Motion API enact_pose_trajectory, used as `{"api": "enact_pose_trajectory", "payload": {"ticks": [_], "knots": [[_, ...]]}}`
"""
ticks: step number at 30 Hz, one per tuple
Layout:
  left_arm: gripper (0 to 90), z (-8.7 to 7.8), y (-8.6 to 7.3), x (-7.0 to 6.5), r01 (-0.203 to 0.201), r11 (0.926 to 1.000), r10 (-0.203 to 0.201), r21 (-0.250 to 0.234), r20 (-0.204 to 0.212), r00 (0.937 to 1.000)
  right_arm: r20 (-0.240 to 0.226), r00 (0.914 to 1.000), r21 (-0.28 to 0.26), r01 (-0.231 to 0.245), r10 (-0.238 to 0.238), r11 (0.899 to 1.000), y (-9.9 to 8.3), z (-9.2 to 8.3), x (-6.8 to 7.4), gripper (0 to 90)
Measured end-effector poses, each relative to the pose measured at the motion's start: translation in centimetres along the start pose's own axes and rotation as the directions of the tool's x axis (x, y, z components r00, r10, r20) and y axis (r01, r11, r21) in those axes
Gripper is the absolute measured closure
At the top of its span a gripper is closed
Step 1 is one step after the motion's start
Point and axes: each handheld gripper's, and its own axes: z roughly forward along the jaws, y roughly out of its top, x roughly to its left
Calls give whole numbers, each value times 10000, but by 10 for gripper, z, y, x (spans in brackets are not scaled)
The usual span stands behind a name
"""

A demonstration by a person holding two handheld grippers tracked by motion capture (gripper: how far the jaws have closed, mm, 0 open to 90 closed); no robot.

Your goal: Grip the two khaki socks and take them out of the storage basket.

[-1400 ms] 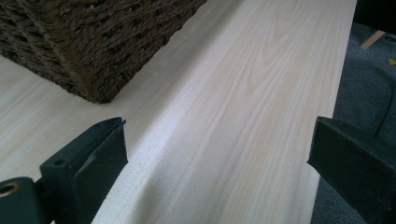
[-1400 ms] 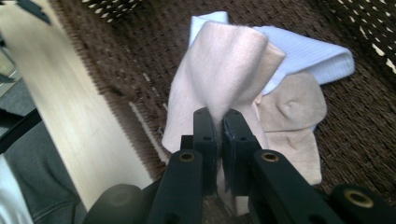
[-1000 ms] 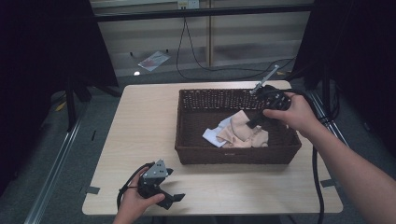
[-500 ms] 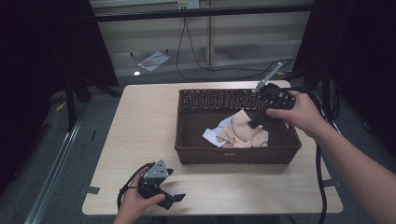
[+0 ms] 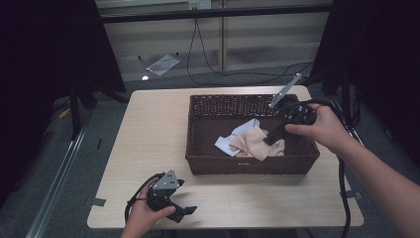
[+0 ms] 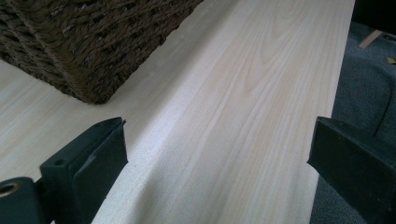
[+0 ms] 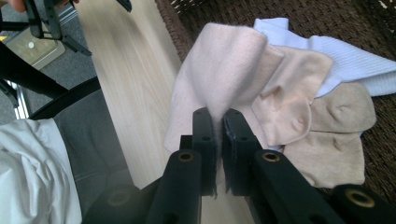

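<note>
A dark wicker basket stands on the right half of the wooden table. Inside it lie a pale pink cloth, a beige cloth and a white cloth, seen from above as one heap of cloths. My right gripper is shut on a fold of the pink cloth, which rises tented above the heap. From above, the right gripper dips into the basket from its right side. My left gripper rests open near the table's front left, nothing between its jaws.
The basket's corner lies ahead and to the left of the left gripper. Cables trail from both grippers. Beyond the table's far edge are grey floor, black cables and a small packet. Dark curtains flank both sides.
My right hand has shifted slightly toward the near side of the basket, with the pink cloth still pinched. The left gripper has not moved.
</note>
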Motion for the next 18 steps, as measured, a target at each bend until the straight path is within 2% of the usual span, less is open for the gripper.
{"api": "enact_pose_trajectory", "payload": {"ticks": [12, 18], "knots": [[38, -1, 0, 0, 3, 10000, -3, -5, 2, 10000, -350, 9988, 41, 334, -332, 9994, -9, 7, 13, 844], [38, 0, 0, 0, 20, 10000, -20, -41, 13, 10000, -553, 9966, -216, 601, -612, 9980, -15, 10, 21, 852]]}}
